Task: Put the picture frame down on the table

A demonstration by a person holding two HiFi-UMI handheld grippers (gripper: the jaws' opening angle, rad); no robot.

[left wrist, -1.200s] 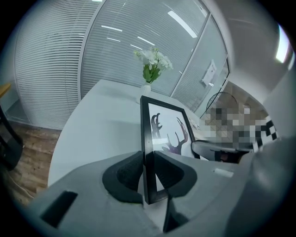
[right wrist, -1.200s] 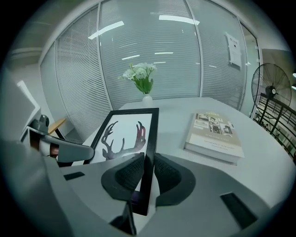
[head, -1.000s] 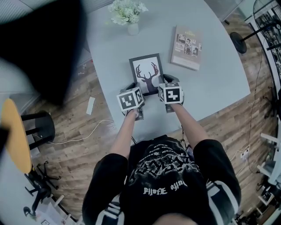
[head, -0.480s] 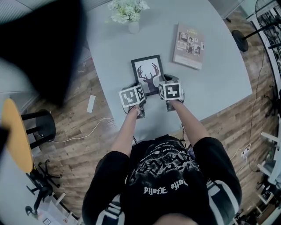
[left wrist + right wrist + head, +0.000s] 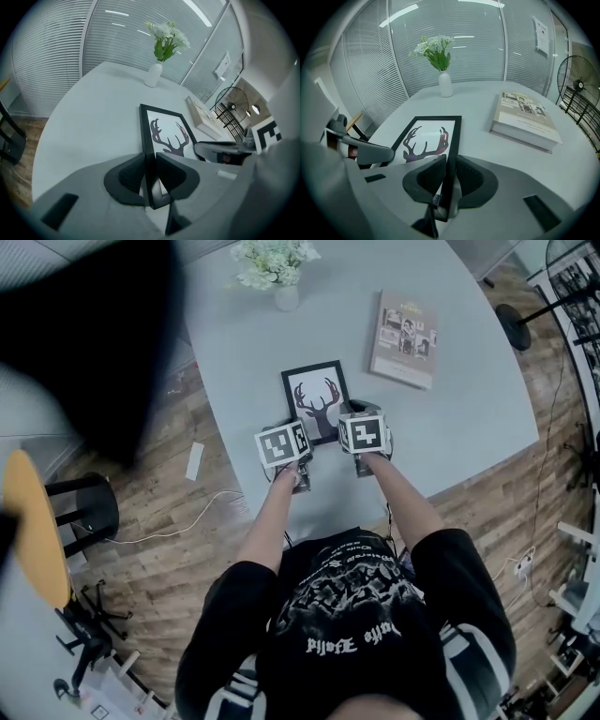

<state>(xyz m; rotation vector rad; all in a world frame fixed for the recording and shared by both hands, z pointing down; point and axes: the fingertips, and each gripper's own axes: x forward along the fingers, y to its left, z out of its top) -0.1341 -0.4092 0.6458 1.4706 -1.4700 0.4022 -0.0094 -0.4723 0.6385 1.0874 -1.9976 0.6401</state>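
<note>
Head view showed the picture frame (image 5: 316,399), black with an antler print, lying face up near the middle of the grey table (image 5: 450,418). The left gripper (image 5: 296,435) pinched its near left corner, the black rim squeezed between the jaws, and the right gripper (image 5: 349,430) pinched the near right corner the same way. Whether that near edge touched the tabletop I couldn't tell. A book (image 5: 405,326) lay beyond to the right, and a vase of white flowers (image 5: 278,273) stood at the far side.
</note>
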